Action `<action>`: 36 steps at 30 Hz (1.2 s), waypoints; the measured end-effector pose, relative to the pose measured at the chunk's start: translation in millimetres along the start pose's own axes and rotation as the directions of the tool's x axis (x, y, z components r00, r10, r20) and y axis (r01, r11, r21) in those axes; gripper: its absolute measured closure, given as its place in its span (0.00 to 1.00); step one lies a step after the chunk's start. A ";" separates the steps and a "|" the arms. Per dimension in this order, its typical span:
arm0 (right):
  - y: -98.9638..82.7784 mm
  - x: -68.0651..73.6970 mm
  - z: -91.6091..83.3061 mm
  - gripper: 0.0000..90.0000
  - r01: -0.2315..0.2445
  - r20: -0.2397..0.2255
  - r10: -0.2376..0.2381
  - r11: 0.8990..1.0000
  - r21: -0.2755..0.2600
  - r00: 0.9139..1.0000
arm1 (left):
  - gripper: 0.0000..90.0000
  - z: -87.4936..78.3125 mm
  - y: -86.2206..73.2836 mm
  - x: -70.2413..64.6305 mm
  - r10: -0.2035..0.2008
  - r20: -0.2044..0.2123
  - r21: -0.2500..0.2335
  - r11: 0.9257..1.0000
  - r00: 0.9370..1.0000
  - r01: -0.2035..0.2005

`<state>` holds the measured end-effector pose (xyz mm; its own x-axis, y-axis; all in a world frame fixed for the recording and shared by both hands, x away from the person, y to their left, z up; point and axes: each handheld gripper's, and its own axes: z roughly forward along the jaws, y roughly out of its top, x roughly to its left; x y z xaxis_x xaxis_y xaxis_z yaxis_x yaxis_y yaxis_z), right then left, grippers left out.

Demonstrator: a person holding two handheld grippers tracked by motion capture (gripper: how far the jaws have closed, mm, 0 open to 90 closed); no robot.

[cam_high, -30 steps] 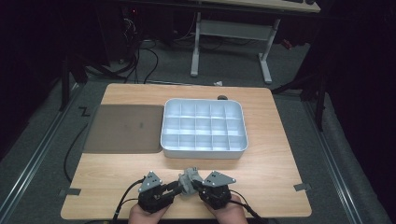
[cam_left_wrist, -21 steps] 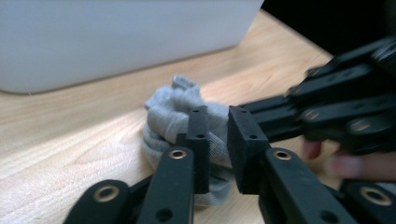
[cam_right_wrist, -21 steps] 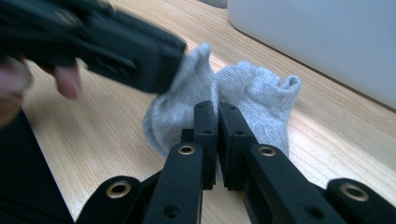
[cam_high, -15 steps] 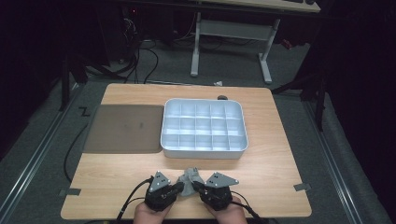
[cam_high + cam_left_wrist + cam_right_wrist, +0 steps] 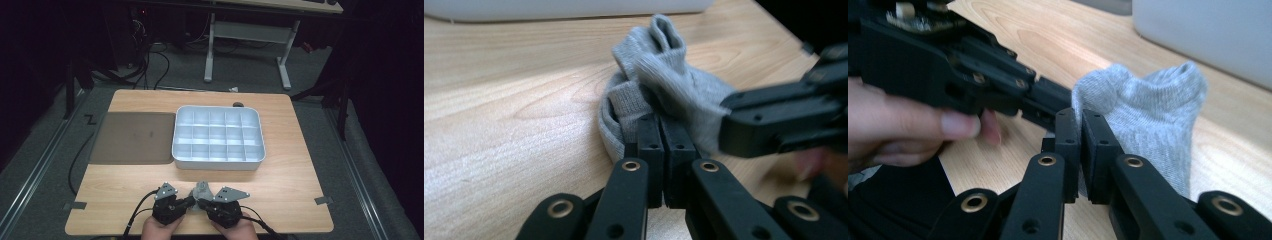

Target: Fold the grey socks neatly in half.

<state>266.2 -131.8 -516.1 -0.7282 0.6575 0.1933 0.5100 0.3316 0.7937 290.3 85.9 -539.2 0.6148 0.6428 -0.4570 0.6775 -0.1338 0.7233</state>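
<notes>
At the bottom centre of the high view the sock (image 5: 202,190) sits bunched on the bench (image 5: 300,165); left tool (image 5: 663,132) has just closed, pinching it; right tool (image 5: 1080,131) apparently pinches it too.

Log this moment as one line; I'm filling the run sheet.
left gripper: just closed, shut on grey sock | right gripper: shut on grey sock | tray: untouched

Left gripper (image 5: 191,202): held low, jaws just closed, pinched on sock (image 5: 659,95).
Right gripper (image 5: 201,201): jaws clamped on same sock, tips nearly met with the left's.
</notes>
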 end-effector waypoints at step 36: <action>3.2 5.1 -3.2 0.87 0.057 0.026 -0.057 0.998 0.001 0.998 | 1.00 3.9 8.1 -6.9 0.133 -0.114 -0.022 0.990 0.985 -0.136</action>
<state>262.6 -129.6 -510.7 -0.7440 0.6549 0.1328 0.4683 0.3692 0.8027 293.1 77.4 -532.3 0.6489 0.7014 -0.2948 0.5785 -0.2032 0.7900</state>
